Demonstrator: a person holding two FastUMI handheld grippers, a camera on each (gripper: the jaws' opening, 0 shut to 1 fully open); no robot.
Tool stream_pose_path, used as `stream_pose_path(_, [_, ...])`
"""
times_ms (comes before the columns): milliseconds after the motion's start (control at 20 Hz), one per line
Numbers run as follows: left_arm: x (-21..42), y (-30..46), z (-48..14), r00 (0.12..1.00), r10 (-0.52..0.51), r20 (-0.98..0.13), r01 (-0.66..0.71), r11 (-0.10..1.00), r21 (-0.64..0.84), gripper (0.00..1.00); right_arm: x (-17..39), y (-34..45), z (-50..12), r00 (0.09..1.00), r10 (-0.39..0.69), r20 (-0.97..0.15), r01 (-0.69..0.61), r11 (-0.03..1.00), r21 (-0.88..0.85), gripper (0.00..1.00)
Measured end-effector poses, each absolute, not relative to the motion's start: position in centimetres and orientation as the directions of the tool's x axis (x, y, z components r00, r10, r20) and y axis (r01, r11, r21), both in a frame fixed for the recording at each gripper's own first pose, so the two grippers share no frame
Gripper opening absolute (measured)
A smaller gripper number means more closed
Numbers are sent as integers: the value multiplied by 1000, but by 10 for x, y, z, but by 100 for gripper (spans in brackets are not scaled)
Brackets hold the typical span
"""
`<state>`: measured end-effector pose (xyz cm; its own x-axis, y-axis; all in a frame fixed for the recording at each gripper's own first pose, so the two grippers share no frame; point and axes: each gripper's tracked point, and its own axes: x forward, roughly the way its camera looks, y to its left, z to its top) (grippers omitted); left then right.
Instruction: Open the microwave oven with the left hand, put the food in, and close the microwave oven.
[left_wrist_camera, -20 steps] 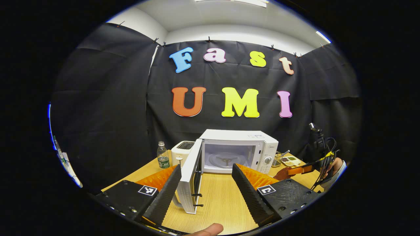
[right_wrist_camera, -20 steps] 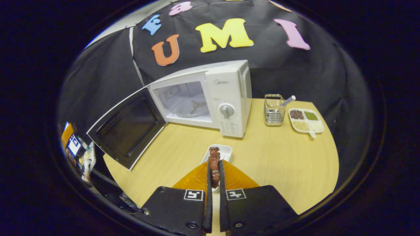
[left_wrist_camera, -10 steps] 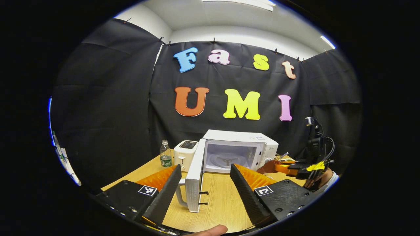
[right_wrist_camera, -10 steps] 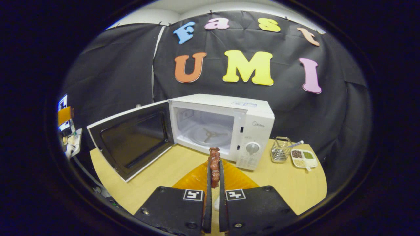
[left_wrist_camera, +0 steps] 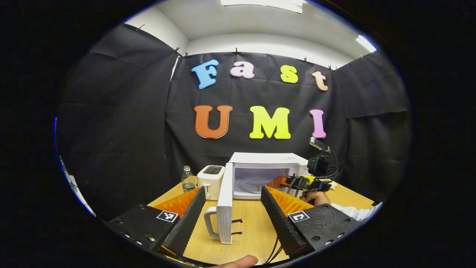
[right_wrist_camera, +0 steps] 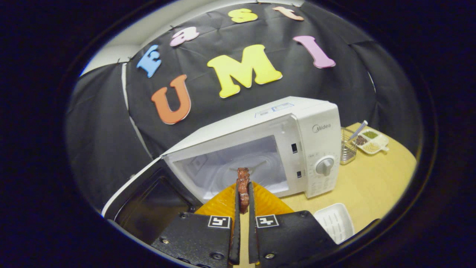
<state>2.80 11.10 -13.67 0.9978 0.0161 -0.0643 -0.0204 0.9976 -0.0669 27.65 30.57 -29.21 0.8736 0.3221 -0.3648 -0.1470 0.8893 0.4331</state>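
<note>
In the left gripper view, the left gripper [left_wrist_camera: 232,203] is held with fingers spread apart before the microwave [left_wrist_camera: 267,175], whose door [left_wrist_camera: 225,208] stands open over the desk [left_wrist_camera: 253,227]. In the right gripper view, the food [right_wrist_camera: 243,186] is clamped between the right gripper [right_wrist_camera: 242,197] fingers at the microwave's open mouth.

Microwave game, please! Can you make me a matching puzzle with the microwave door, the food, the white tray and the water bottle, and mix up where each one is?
Things:
1. microwave door
2. food
3. white tray
4. water bottle

Places or states:
A. beside the toaster
B. swung open
C. pinched in the right tool
D. empty, on the table in front of the microwave

Pairs: 1-B, 2-C, 3-D, 4-A
</note>
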Motion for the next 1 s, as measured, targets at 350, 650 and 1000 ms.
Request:
stream_pose_path(350, [31, 109, -140, 998, -21, -65, 16, 997, -80, 92, 339, 348, -353, 870, 263, -416, 48, 796, 604, 12])
stream_pose_path(650, [43, 125, -149, 995, 16, -96, -20, 999, -41, 92, 380, 361, -371, 910, 191, -367, 124, 720, 683, 14])
stream_pose_path(1000, [57, 124, -161, 991, 26, -133, -30, 999, -22, 92, 400, 379, -392, 915, 202, -350, 96, 734, 673, 17])
